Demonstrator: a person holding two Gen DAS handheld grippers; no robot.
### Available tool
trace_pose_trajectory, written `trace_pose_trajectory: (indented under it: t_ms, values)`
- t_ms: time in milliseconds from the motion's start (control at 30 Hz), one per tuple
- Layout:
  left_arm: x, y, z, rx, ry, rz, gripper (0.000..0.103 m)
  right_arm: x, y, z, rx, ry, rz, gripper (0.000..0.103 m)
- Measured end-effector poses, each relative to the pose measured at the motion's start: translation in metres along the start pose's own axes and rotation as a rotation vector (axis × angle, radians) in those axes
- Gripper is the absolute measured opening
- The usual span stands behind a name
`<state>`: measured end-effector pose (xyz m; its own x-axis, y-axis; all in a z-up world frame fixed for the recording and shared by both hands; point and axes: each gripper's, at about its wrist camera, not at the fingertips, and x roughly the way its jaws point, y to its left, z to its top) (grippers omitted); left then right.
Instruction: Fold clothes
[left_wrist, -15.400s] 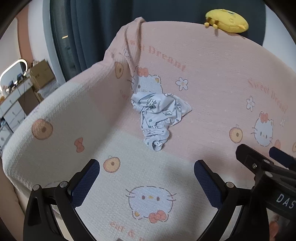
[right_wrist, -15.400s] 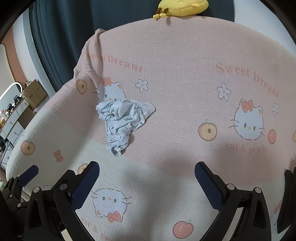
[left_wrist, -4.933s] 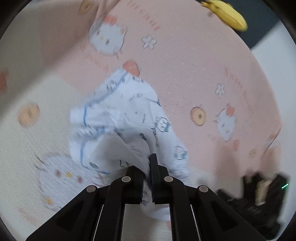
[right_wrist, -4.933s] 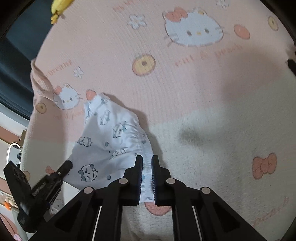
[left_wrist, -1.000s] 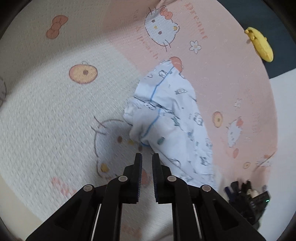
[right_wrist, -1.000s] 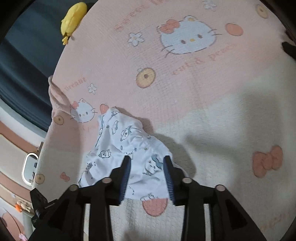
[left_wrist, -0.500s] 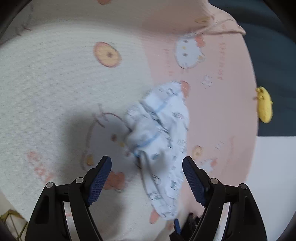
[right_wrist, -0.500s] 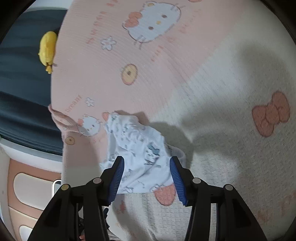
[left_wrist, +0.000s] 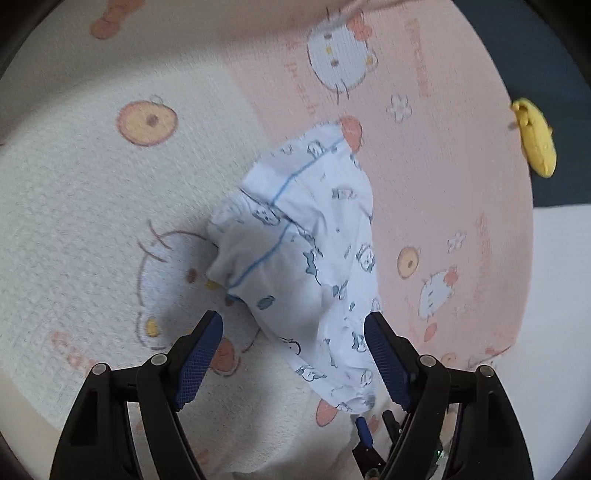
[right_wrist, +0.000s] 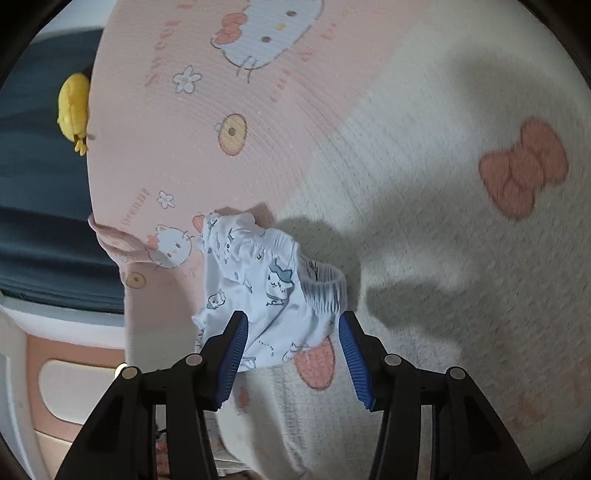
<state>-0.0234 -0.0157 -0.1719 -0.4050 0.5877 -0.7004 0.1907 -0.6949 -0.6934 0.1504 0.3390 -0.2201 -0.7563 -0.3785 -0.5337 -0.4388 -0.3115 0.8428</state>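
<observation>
Txt check, my view: pink lettering printed on sofa cover (left_wrist: 443, 155), too blurred/warped to read. No other labels, nos. or signs.

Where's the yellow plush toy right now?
Yellow plush toy sits on the far edge of the pink blanket, against the dark curtain, away from the garment.

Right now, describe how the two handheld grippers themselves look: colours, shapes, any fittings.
Both match. The left gripper has two black angular plastic arms with round silver screw heads, and its fingers end in dark blue pads with a fine mesh texture. The right gripper has the same black frame and silver screws; its fingers carry brighter blue, ribbed pads. No cables, markings or sleeves show.
</observation>
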Motion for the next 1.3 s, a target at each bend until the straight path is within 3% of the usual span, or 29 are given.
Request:
trace_pose_trajectory:
  t_ms: [133,333,500,600,667,700,733,767,1000,1300]
  values:
    - [0.021,0.006,0.003,0.025,0.033,0.015,0.078,0.007,0.005,0.0,-0.022,0.005,-0.025,0.051]
    - [0.028,0.015,0.006,0.04,-0.038,-0.063,0.078,0.021,0.018,0.008,-0.094,0.009,-0.053,0.051]
    - [0.033,0.011,-0.003,0.123,-0.047,-0.022,0.077,0.025,0.027,0.012,-0.147,-0.002,-0.082,0.051]
    - [0.039,0.012,-0.009,0.128,-0.035,-0.017,0.061,0.024,0.031,0.011,-0.169,0.003,-0.087,0.051]
    - [0.043,0.011,-0.013,0.145,-0.032,0.026,0.025,0.02,0.035,0.01,-0.193,-0.015,-0.088,0.049]
    - [0.045,0.01,-0.015,0.166,-0.033,0.052,0.018,0.016,0.037,0.009,-0.21,-0.025,-0.089,0.045]
    - [0.045,0.008,-0.016,0.185,-0.037,0.067,0.013,0.015,0.041,0.009,-0.227,-0.031,-0.089,0.03]
    - [0.043,0.005,-0.017,0.214,-0.045,0.075,0.01,0.015,0.045,0.009,-0.247,-0.035,-0.088,0.014]
    - [0.013,-0.031,-0.01,0.36,-0.124,0.049,0.006,0.014,0.067,0.008,-0.351,-0.023,-0.044,0.011]
    - [0.017,-0.059,0.034,0.409,-0.144,0.075,0.006,0.031,0.081,0.031,-0.4,-0.032,-0.056,0.011]
